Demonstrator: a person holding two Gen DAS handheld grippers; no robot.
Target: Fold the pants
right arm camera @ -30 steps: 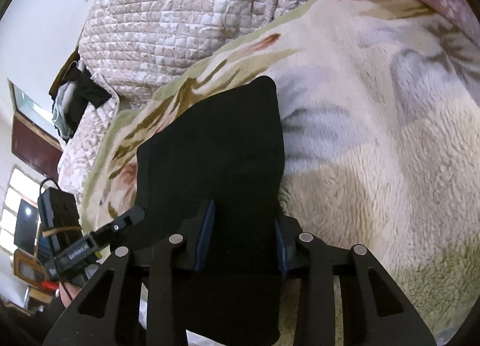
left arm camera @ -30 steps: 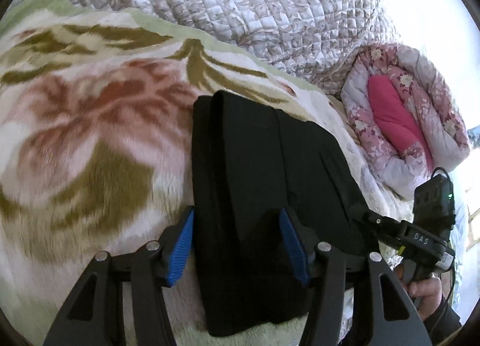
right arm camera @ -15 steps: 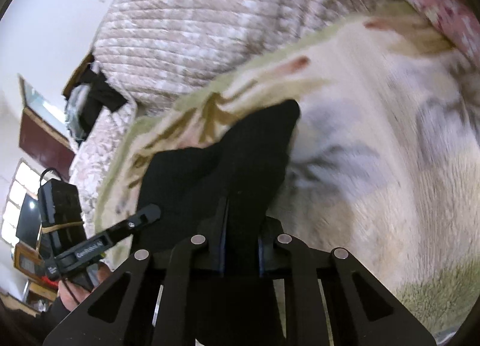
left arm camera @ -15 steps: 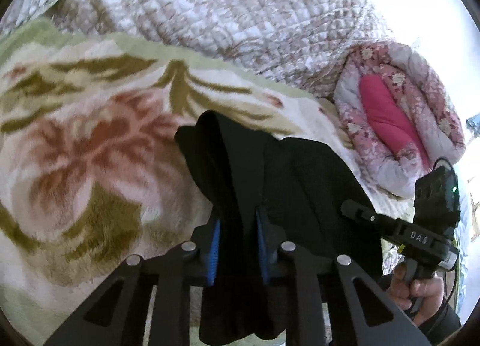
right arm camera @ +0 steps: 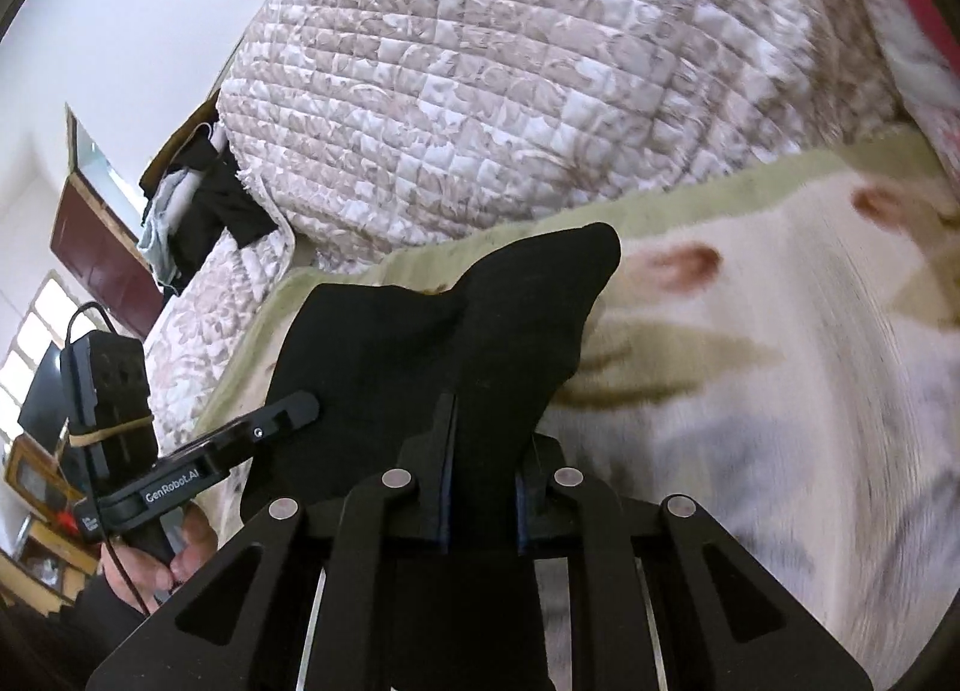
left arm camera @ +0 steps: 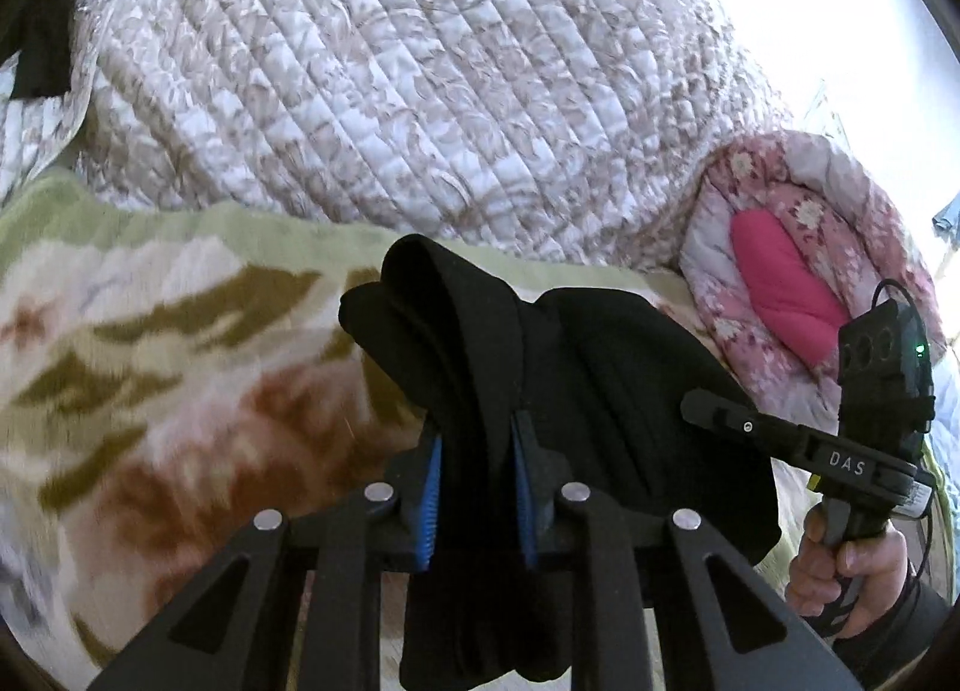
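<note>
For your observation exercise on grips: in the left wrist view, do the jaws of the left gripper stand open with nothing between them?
No: the left gripper is clamped on a bunched fold of the black pants, its blue pads pressing the cloth from both sides.

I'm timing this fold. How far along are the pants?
Done: the pants look already doubled into a short black stack. In hand: the left claw and right claw each pinch an edge, lifting it off the blanket. Left: laying it over.

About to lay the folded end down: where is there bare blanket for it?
Bare floral blanket lies left of the black pants, and more to their right. Crowded behind: the quilted bedding and pink rolled quilt.
</note>
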